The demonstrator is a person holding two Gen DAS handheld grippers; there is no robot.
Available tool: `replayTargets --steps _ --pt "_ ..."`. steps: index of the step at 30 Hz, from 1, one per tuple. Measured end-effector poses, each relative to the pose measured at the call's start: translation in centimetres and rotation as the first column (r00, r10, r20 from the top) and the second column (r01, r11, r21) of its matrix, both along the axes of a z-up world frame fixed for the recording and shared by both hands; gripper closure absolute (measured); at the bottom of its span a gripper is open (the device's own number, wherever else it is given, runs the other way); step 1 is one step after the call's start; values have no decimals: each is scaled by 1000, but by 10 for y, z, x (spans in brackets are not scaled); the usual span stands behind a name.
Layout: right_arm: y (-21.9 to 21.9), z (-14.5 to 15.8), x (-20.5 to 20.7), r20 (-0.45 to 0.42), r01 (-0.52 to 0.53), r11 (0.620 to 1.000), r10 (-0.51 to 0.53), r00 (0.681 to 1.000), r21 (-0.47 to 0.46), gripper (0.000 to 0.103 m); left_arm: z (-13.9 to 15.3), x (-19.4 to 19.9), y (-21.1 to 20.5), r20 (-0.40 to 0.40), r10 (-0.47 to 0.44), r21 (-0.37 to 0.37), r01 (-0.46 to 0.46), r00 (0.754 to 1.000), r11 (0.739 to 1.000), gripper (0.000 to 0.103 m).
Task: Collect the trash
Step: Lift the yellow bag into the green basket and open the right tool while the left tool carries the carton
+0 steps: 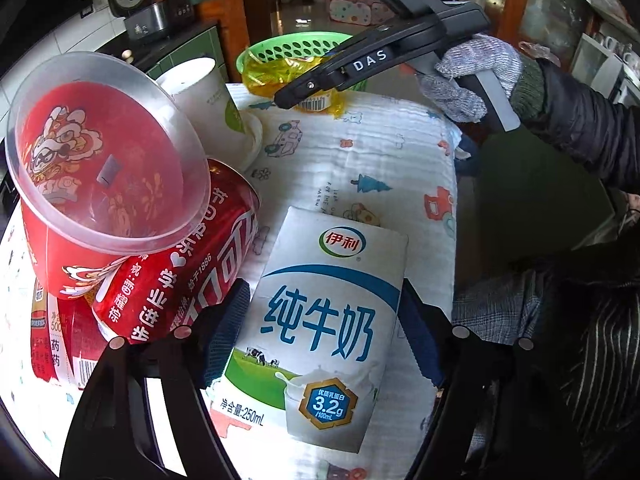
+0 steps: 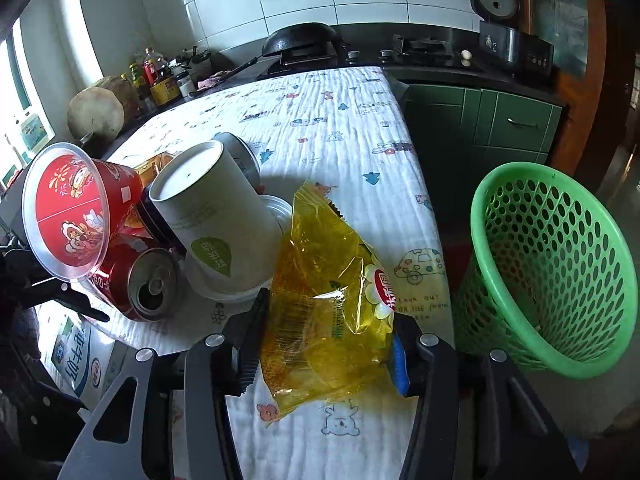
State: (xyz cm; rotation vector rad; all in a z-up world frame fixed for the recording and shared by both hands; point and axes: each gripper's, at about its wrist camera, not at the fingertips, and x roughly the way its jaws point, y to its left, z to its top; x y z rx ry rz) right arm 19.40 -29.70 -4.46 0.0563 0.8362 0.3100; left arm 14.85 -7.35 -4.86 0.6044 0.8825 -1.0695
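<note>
A white and blue milk carton [image 1: 324, 320] lies flat on the printed tablecloth [image 1: 360, 152]. My left gripper [image 1: 322, 292] straddles it, open, pads close beside its long edges. In the right wrist view my right gripper [image 2: 332, 312] is shut on a crinkled yellow snack bag [image 2: 328, 280], which rests on the cloth near the table's edge. Left of the carton a red cola can [image 1: 180, 264] lies on its side under a tilted red noodle bowl [image 1: 100, 152]. Behind them a white paper cup [image 1: 200, 92] is tipped over. A green mesh basket [image 2: 560, 280] stands off the table's right edge.
A gloved hand [image 1: 476, 72] holds the right gripper's handle above the table's far end. Behind the table a counter carries a wok [image 2: 300, 36], a gas hob, a rice cooker [image 2: 496, 8] and several bottles [image 2: 156, 76]. Green cabinets [image 2: 500, 120] stand beside the table.
</note>
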Motion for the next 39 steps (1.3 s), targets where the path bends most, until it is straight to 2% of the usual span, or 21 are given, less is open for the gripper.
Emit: replayTargets --steps 10,18,26,31,34,36,39 --pt "-54 10 -2 29 131 991 -131 991 24 57 6 -11 5 -2 118 -40 -118 993 992 32" --pt "-109 13 7 52 263 965 -262 964 -2 57 10 -16 11 -20 170 -65 -171 985 983 34" --pt "-146 -4 23 38 380 923 -379 925 -57 57 13 -20 8 -28 194 -69 -196 981 978 34" --pt "-168 -20 33 16 429 901 -429 903 -69 56 26 -25 5 -27 196 -97 -198 980 975 34" --pt "-179 -27 36 -1 449 892 -450 893 -56 50 34 -28 1 -21 196 -109 -197 980 974 34" --pt "-185 -28 34 11 466 883 -466 885 -50 39 40 -28 -4 -20 201 -124 -202 979 971 34" --pt "-190 -26 30 36 475 879 -474 880 -40 31 50 -23 -13 -25 215 -152 -216 976 964 34"
